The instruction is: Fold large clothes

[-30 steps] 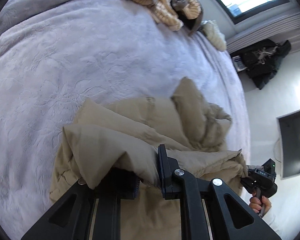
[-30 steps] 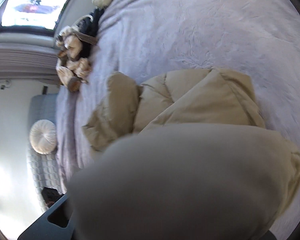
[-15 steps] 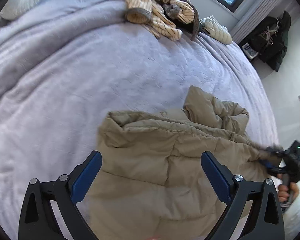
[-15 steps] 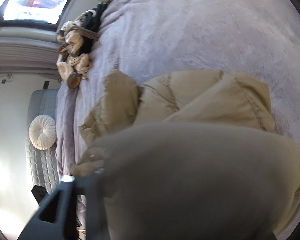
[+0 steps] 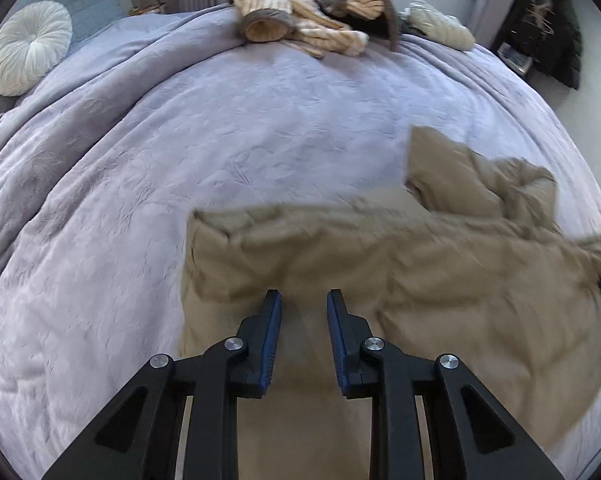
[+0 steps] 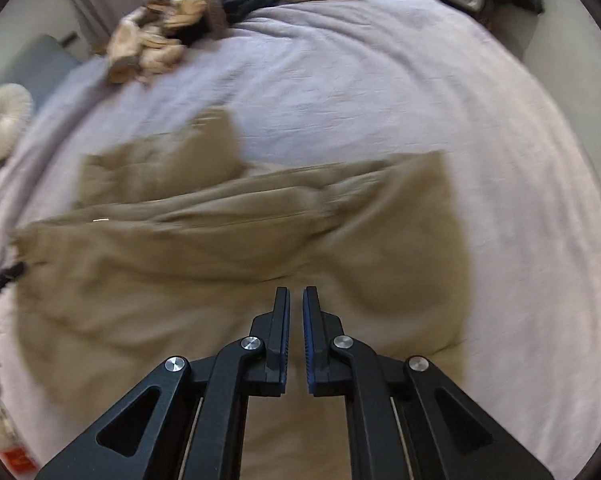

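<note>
A tan puffer jacket (image 5: 400,264) lies folded on the lilac bedspread (image 5: 180,152), a sleeve bunched at its far side. It also shows in the right wrist view (image 6: 228,248). My left gripper (image 5: 303,298) hovers over the jacket's near edge, its jaws narrowly apart with nothing between them. My right gripper (image 6: 296,294) is over the jacket too, its jaws almost together and holding nothing. Both views are blurred by motion.
A heap of striped and brown clothes (image 5: 312,24) lies at the far edge of the bed, with a cream padded item (image 5: 440,28) beside it. A round white cushion (image 5: 28,52) rests on a grey chair at the left. Dark clothes (image 5: 556,36) hang at the far right.
Both grippers have let go of the jacket, which now lies on the bed. The left jaws opened wide, then narrowed. Both grippers have drawn back above it.
</note>
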The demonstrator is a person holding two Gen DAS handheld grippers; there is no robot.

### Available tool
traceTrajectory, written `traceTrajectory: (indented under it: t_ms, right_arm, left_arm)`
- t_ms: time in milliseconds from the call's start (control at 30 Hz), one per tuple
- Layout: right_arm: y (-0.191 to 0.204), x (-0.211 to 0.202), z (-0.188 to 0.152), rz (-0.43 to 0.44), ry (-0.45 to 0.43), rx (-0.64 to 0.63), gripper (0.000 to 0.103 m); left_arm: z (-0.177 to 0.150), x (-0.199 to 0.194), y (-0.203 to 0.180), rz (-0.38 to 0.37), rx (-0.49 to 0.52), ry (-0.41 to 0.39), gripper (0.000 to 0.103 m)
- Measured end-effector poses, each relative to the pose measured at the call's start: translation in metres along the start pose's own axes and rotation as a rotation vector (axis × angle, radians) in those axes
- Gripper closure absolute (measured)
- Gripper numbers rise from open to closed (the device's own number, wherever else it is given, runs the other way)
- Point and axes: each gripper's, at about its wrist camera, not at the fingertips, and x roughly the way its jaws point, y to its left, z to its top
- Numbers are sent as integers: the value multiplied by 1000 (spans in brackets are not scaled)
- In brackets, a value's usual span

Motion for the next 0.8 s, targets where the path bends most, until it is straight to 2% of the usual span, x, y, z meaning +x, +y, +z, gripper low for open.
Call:
traceTrajectory:
  t_ms: [100, 233, 433, 500, 600, 700, 800]
  right_arm:
    - [-23, 16, 11, -27, 6, 33, 102]
    - [-43, 42, 30, -36, 24, 99, 103]
    - [-71, 84, 42, 11, 94, 261, 103]
    - [-74, 93, 41, 21, 104, 277, 103]
    - [-73, 98, 40, 12, 106, 268, 103]
    - [-73, 89, 41, 10, 94, 277, 103]
    - [-70, 69, 37, 16, 63, 254, 100]
  left_arm:
    - [18, 28, 3, 24, -34, 27, 76]
    - [35, 61, 4, 37, -83, 76, 76]
    - [40, 89, -3, 69, -52, 108, 76]
    - [41, 94, -3, 80, -52, 112, 76]
    - [46, 92, 0, 107, -79, 105, 76]
    - [49, 73, 6, 119, -104, 57, 76]
    - [45, 48, 10, 130, -80, 18, 76]
